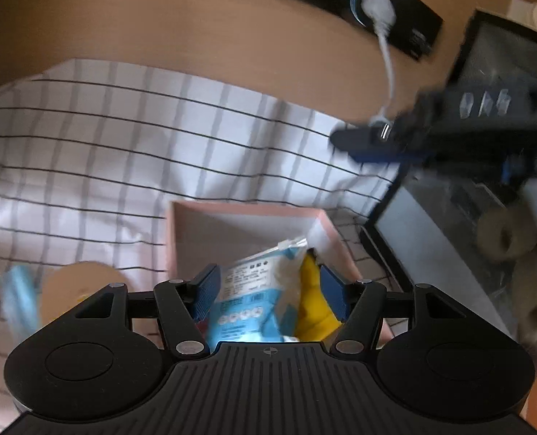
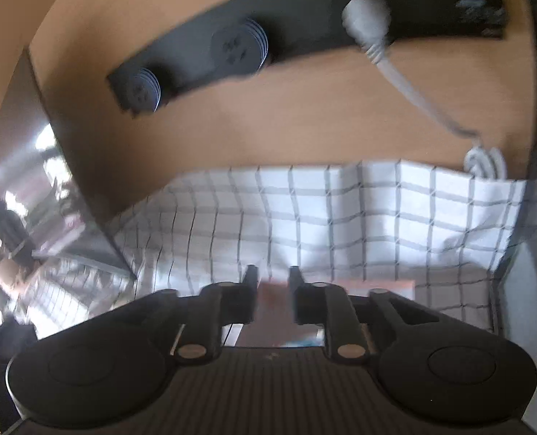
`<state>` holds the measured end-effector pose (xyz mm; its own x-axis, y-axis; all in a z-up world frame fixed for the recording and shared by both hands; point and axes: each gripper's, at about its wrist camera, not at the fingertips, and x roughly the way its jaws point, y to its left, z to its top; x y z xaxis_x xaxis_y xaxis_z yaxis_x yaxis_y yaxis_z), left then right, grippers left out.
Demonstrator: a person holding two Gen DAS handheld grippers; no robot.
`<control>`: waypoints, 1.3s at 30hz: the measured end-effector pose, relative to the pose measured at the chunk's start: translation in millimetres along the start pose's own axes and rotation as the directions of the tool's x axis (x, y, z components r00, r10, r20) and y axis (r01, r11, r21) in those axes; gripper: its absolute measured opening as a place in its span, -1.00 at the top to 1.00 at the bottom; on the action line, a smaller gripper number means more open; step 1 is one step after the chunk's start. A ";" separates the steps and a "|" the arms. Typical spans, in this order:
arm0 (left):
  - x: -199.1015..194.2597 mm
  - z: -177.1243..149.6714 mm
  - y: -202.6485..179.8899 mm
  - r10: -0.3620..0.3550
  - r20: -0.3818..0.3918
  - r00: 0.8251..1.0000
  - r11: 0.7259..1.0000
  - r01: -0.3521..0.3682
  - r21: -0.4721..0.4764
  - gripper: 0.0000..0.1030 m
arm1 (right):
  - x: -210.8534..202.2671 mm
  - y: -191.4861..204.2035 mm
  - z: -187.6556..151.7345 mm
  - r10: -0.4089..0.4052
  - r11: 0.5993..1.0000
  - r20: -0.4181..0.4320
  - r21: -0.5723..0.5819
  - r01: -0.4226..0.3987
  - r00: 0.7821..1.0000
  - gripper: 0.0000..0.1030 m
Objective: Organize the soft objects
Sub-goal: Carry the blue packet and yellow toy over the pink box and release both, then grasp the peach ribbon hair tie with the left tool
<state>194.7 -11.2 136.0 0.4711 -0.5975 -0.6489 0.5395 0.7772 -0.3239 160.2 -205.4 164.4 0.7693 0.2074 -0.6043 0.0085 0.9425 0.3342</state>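
In the left wrist view my left gripper (image 1: 268,291) hangs over a pink box (image 1: 245,214) on the checked cloth (image 1: 123,137). Its blue pads (image 1: 205,295) stand wide apart on either side of a blue and white packet (image 1: 248,297) and a yellow soft object (image 1: 313,308) lying in the box. I cannot tell whether the pads touch them. My right gripper (image 1: 373,141) shows there at the right, above the cloth. In the blurred right wrist view my right gripper (image 2: 273,290) has a narrow gap between its fingers, empty, above the pink box edge (image 2: 384,288).
A black power strip (image 2: 304,25) with a white plug (image 2: 368,18) and cable lies on the wooden surface behind the cloth. A black bin (image 1: 486,188) with rolls stands at the right. A tan round object (image 1: 76,286) and a blue item (image 1: 18,297) lie at the left.
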 end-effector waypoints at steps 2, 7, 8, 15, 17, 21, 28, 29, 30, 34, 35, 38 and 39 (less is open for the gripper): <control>-14.3 -4.5 9.4 0.017 0.011 1.000 0.999 -0.016 -0.042 -0.27 | 14.2 4.6 -12.5 0.008 1.000 -0.065 -0.015 -0.009 0.998 0.52; -56.7 -32.7 27.5 0.033 0.012 0.999 0.997 -0.032 -0.065 -0.27 | 63.8 8.5 -45.6 -0.084 0.995 -0.218 -0.069 0.071 0.972 0.52; -64.3 -40.2 32.0 0.046 0.007 0.999 0.997 -0.045 -0.069 -0.27 | 74.9 5.8 -51.0 -0.107 0.993 -0.244 -0.076 0.091 0.964 0.52; -113.0 -92.6 85.0 0.207 -0.011 0.978 0.962 -0.206 -0.179 -0.27 | 80.7 15.2 -56.0 -0.177 0.981 -0.256 -0.123 0.149 0.950 0.39; -129.1 -106.9 107.8 0.285 -0.005 0.958 0.931 -0.279 -0.235 -0.27 | 73.5 35.9 -51.9 -0.201 0.971 -0.234 -0.177 0.161 0.951 0.37; -160.4 -128.6 153.9 0.444 -0.010 0.896 0.835 -0.418 -0.357 -0.27 | 55.8 91.8 -31.8 -0.169 0.959 -0.144 -0.253 0.129 0.975 0.11; -204.5 -143.6 218.9 0.539 -0.018 0.842 0.745 -0.487 -0.457 -0.27 | 57.1 223.0 -2.6 -0.009 0.926 -0.048 -0.377 -0.010 0.999 -0.26; -208.5 -144.3 226.8 0.535 -0.017 0.845 0.739 -0.478 -0.474 -0.27 | 60.6 240.7 -2.0 0.011 0.919 -0.047 -0.393 -0.028 0.999 -0.28; -211.3 -144.0 234.1 0.527 -0.011 0.850 0.737 -0.463 -0.493 -0.26 | 65.2 259.2 -1.7 0.028 0.911 -0.054 -0.410 -0.048 0.998 -0.28; -204.4 -136.1 253.1 0.491 0.009 0.871 0.745 -0.414 -0.523 0.17 | 82.6 308.6 1.5 0.072 0.880 -0.148 -0.456 -0.132 0.986 -0.28; -201.3 -133.5 256.8 0.490 0.005 0.872 0.742 -0.414 -0.528 0.27 | 84.9 317.1 3.8 0.082 0.874 -0.168 -0.462 -0.152 0.982 -0.28; -191.9 -126.6 270.6 0.495 0.002 0.869 0.723 -0.411 -0.555 0.28 | 87.3 333.7 10.3 0.099 0.861 -0.201 -0.474 -0.185 0.975 -0.28; -188.3 -125.2 274.5 0.497 -0.003 0.868 0.714 -0.411 -0.567 0.27 | 91.5 337.2 13.4 0.092 0.859 -0.212 -0.478 -0.185 0.973 -0.28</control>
<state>166.7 339.4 83.0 0.6746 -0.1322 -0.7263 -0.2035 0.9124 -0.3551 242.0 127.8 231.5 0.6135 0.3439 -0.7109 -0.4408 0.8961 0.0531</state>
